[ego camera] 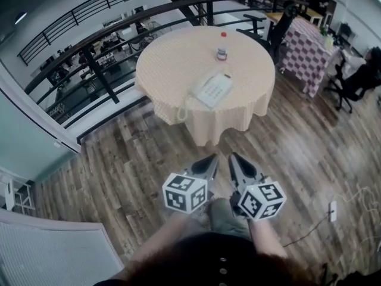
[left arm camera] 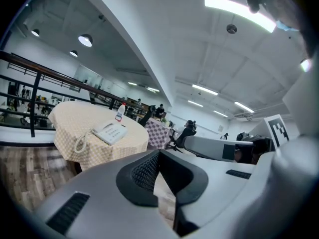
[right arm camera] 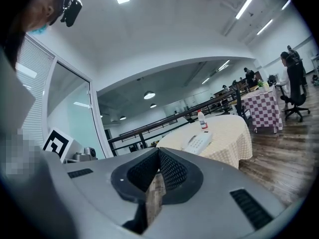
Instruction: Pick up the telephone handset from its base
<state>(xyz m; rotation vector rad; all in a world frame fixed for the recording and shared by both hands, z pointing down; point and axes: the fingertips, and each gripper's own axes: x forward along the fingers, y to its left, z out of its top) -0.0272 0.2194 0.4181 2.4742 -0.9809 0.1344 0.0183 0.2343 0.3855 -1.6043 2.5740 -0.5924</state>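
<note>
We hold left gripper (ego camera: pixel 213 158) and right gripper (ego camera: pixel 233 157) with fingers (ego camera: pixel 206 164) closed, empty. The telephone (ego camera: pixel 215 90), handset (ego camera: pixel 202 86) seated, lies on the table (ego camera: pixel 172 61) well ahead of the fingers.

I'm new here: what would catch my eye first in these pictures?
A white telephone sits on the round table in a cream checked cloth, a red-capped bottle beyond it. Near the camera, the left tool and right tool point toward it, both shut and empty.
</note>
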